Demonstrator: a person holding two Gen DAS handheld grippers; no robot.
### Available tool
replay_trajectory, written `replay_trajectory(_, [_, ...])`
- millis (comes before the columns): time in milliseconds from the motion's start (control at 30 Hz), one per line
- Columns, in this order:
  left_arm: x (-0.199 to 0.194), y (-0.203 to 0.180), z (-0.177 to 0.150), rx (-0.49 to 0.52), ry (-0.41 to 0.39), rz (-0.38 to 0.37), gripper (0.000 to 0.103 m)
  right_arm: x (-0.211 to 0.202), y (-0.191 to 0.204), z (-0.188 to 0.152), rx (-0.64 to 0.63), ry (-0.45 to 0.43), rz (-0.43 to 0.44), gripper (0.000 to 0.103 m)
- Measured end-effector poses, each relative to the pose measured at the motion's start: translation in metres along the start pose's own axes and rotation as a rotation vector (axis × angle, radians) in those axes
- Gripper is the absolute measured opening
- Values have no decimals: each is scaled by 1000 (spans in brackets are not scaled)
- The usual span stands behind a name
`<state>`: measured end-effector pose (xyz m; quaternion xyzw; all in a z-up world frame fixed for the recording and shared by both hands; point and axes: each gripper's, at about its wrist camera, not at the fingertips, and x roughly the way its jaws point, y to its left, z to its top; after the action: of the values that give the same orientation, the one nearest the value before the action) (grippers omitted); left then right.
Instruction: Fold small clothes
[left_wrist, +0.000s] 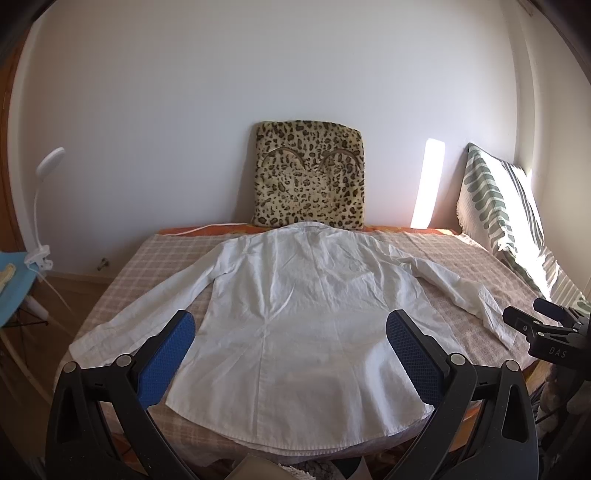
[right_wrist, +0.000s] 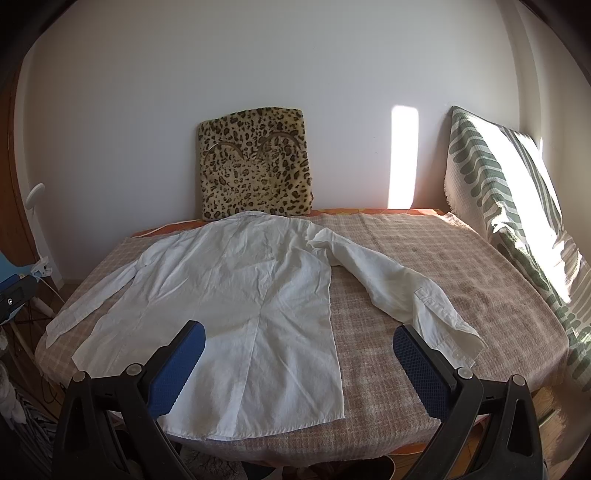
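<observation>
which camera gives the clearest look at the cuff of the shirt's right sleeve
The right wrist view: the cuff lies near and unobstructed, beside the right gripper. The left wrist view shows it small, near the frame edge.

White wall (left_wrist: 258, 74), sun patch (left_wrist: 428, 181), leopard cushion (left_wrist: 308, 173), possibly clip lamp (left_wrist: 44, 206).

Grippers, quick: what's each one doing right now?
Left gripper: open, holding nothing, above the white shirt.
Right gripper: open, holding nothing.
</observation>
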<state>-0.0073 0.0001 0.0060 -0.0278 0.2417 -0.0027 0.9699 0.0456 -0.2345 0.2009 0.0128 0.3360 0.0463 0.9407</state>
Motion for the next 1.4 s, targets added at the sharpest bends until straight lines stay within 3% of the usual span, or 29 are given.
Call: replay_trajectory(1400, [0, -2, 3, 0, -1, 3, 103, 2, 3, 3, 8, 14, 19, 103])
